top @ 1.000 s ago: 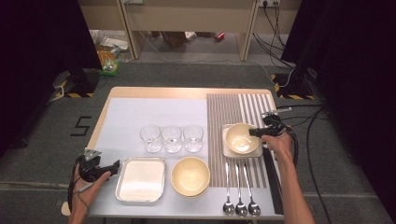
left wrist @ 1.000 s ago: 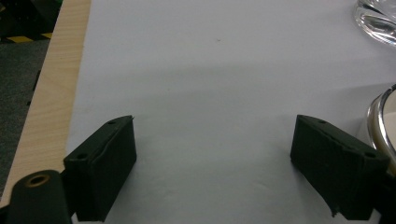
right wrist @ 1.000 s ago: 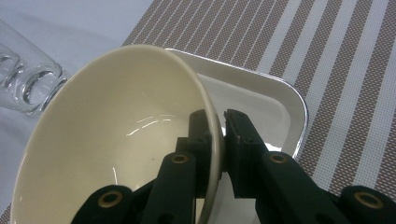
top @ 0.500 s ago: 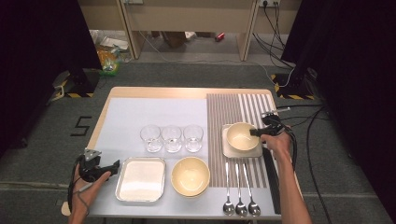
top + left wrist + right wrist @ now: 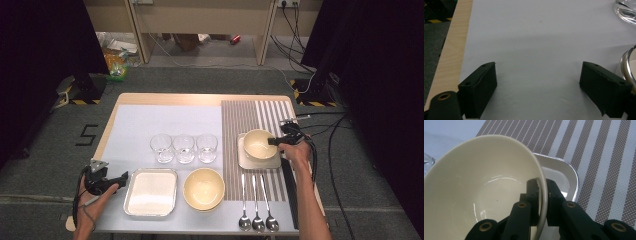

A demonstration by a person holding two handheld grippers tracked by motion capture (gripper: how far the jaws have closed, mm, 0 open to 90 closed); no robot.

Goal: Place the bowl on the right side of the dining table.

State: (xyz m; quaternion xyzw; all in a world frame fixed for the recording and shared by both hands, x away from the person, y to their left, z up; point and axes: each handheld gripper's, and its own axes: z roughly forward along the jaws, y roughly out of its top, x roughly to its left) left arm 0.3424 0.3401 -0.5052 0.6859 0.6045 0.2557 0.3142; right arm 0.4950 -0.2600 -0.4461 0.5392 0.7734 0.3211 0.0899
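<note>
Right tongs (image 5: 541, 192) pinching rim of cream bowl (image 5: 258, 144), bowl on small steel tray (image 5: 244, 161), not yet lifted; left tongs (image 5: 537, 88) spread, idle over table (image 5: 135, 117).

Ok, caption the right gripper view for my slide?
Right tool pinches the cream bowl's rim above a steel tray.
</note>
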